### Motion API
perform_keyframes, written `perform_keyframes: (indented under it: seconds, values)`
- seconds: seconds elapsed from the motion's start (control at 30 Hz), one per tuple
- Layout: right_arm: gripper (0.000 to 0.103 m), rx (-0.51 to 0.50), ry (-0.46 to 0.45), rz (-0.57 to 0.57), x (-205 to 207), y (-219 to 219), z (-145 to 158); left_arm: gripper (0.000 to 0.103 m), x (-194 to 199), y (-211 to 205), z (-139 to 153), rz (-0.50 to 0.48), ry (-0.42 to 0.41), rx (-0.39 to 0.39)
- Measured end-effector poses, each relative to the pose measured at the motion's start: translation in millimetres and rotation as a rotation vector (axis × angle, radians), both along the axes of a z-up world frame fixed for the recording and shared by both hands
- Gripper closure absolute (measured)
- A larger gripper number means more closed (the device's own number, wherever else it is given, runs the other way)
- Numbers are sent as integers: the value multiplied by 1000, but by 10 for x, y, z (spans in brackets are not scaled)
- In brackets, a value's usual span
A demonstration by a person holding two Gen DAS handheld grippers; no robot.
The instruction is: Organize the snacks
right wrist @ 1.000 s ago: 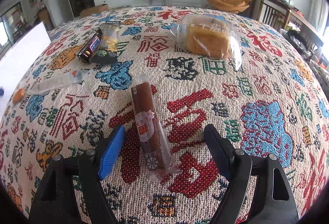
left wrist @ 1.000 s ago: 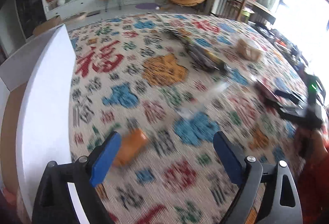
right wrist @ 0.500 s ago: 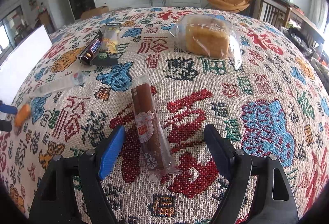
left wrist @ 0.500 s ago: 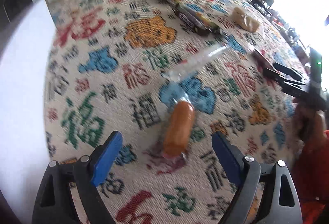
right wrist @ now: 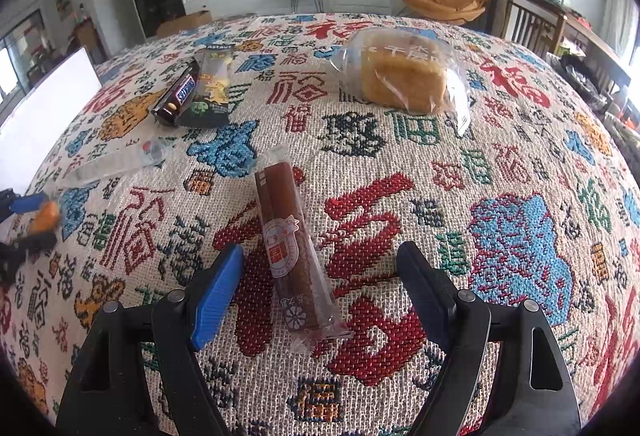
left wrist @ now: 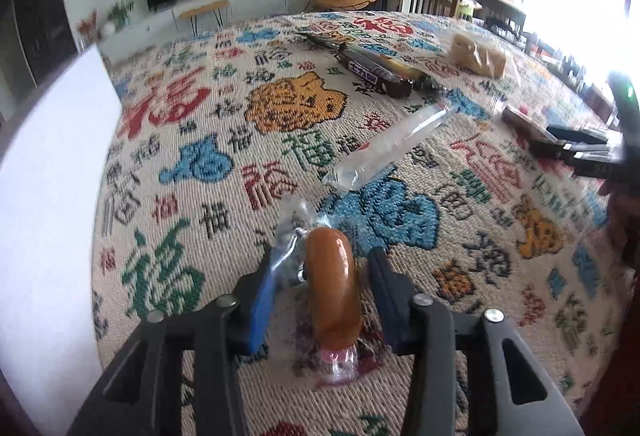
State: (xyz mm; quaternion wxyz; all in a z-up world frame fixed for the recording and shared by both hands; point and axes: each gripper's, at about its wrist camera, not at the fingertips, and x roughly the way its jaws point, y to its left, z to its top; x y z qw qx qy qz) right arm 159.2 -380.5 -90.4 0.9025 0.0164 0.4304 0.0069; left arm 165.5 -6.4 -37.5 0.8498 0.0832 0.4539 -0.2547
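Note:
An orange sausage (left wrist: 332,284) in a clear wrapper lies on the patterned tablecloth between the fingers of my left gripper (left wrist: 322,268). The jaws have narrowed around it, with a small gap still showing on each side. My right gripper (right wrist: 320,268) is open over a brown wrapped snack stick (right wrist: 286,236), its fingers on either side and apart from it. A clear tube-shaped packet (left wrist: 390,146) lies just beyond the sausage. A Snickers bar (right wrist: 178,96), a dark snack packet (right wrist: 212,92) and a bagged cake (right wrist: 404,74) lie farther back.
A white box (left wrist: 48,196) stands along the table's left edge. The other gripper (left wrist: 580,144) shows at the right edge of the left wrist view. A TV, an orange chair and wooden chairs stand beyond the table.
My left gripper moved forward over the orange sausage and its jaws narrowed around it. My right gripper stayed still over the brown stick.

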Motion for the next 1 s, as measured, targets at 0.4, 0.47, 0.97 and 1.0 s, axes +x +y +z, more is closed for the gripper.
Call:
perform_keyframes:
  seconds: [0.4,0.47,0.97,1.0]
  values:
    - [22,467,78,-26,19,-679,125,80,-443,452,228,199,9,-290]
    - [21,435,136,-101,109,-814,294,81,-495,426,253,183,-5,-293]
    - [84,-29,332,115,537,192,354,83,-836,696,517,193,-29,-469]
    - [84,-14,311,116,479,195,438,83,-846,720,571,197,-31,-497]
